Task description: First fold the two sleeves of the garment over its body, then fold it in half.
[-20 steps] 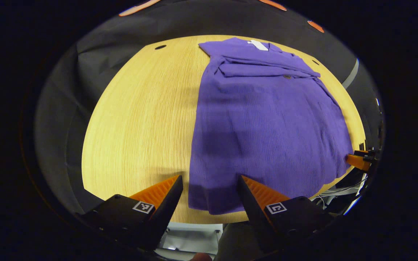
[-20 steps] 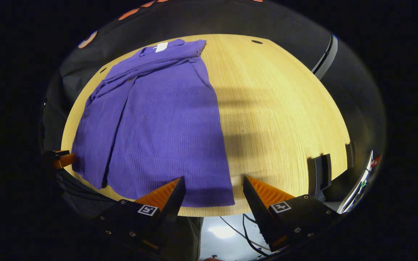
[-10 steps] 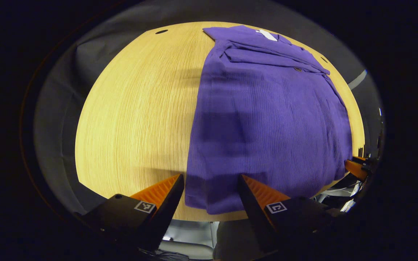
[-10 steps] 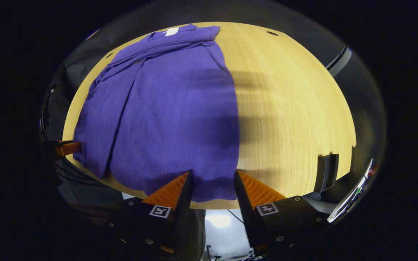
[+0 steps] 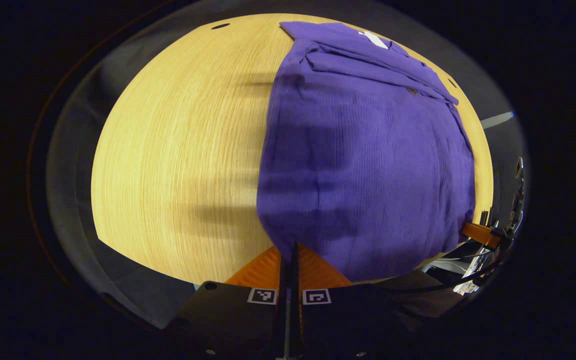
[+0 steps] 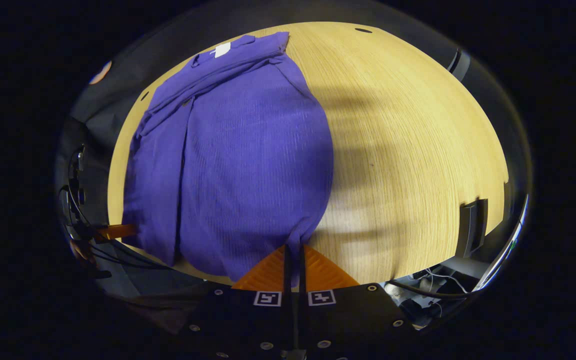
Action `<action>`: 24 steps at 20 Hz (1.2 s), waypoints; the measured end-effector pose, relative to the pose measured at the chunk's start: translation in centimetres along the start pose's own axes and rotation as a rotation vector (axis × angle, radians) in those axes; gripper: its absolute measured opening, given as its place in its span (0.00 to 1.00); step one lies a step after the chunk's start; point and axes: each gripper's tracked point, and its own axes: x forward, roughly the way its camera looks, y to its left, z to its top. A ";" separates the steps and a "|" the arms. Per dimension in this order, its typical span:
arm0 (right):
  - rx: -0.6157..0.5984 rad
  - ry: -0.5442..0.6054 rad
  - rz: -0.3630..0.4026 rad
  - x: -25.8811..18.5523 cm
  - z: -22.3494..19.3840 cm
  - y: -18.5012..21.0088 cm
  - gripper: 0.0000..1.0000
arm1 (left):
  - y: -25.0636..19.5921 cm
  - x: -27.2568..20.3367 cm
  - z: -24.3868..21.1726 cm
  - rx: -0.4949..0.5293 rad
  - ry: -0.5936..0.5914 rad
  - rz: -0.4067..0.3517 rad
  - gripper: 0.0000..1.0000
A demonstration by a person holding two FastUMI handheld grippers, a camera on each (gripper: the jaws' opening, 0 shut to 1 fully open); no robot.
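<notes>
A purple garment (image 5: 368, 150) lies flat on the round wooden table (image 5: 178, 140), collar and white label (image 5: 374, 40) at the far end. Both sleeves (image 5: 368, 70) lie folded across its chest. My left gripper (image 5: 290, 247) is shut on the near hem's left corner, and the cloth bunches into its fingers. In the right gripper view the same garment (image 6: 248, 150) stretches away, and my right gripper (image 6: 293, 247) is shut on the hem's right corner. The right gripper's finger (image 5: 478, 232) shows at the far hem edge in the left gripper view; the left gripper's finger (image 6: 115, 231) shows likewise in the right gripper view.
Bare wood spreads left of the garment in the left gripper view and across the table (image 6: 408, 140) to its right in the right gripper view. A dark block (image 6: 473, 220) sits at the table's right edge. Cables (image 6: 428, 285) hang below the rim. A small hole (image 5: 219, 26) marks the far tabletop.
Both grippers moved forward onto the near hem and went from open to shut on its corners. The hem now gathers into the fingers.
</notes>
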 end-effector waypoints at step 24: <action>-0.280 -0.365 0.088 -11.6 23.8 6.4 0.05 | -6.3 -15.3 23.0 0.221 -0.352 -0.049 0.04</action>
